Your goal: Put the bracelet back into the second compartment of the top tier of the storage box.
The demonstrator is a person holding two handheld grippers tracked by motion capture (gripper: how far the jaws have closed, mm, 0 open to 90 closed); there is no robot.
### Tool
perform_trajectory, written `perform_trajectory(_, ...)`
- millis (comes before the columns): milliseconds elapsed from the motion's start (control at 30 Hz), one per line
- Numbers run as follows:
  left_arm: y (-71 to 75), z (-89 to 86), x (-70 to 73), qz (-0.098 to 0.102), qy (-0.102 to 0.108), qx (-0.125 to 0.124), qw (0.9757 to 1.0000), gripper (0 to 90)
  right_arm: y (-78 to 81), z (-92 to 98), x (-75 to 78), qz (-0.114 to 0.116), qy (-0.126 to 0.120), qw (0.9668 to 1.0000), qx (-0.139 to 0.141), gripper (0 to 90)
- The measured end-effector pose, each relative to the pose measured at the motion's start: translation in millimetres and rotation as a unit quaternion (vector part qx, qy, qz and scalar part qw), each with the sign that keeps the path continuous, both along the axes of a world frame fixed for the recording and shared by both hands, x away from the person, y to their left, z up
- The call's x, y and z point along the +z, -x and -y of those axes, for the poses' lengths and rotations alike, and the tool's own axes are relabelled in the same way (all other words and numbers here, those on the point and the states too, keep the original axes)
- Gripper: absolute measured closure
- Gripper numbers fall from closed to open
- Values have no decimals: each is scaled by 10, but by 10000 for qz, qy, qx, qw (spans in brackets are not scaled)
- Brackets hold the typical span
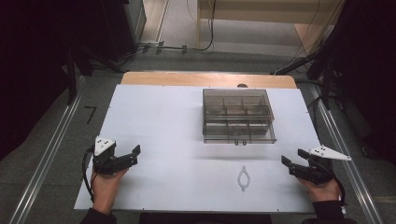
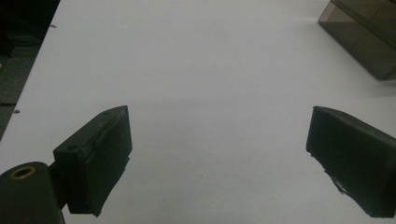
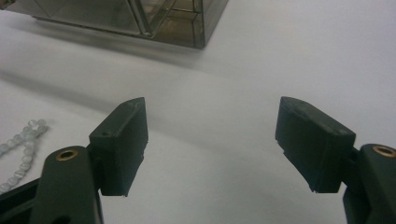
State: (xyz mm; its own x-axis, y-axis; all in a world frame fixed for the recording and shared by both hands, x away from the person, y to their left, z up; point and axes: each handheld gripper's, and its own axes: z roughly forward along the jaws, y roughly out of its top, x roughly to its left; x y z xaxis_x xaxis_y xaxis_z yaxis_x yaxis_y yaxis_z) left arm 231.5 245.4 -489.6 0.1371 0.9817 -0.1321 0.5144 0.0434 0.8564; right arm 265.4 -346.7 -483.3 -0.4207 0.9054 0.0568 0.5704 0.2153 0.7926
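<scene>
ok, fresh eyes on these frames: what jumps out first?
Probably the smoky clear compartment box, standing toward the far right of the white table. Next, a small loop of pale beads lying flat near the front edge, apart from the box. The left tool and the right tool sit at either side with jaws open, holding nothing; the beads lie closer to the right one.

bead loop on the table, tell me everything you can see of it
The bead loop is a small string of pale, clear-looking beads lying flat on the white table, closed into a narrow oval. It sits near the table's front edge, in front of the smoky clear compartment box and apart from it. Nothing touches it; the right claw stands open beside it.
</scene>
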Motion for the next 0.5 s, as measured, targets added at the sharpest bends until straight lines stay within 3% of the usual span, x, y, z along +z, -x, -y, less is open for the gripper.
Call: perform_trajectory(500, -1, 2, -1, -6, -21, -4, 10000, 75, 63, -165, 16, 31, 55, 9997, 239, 242)
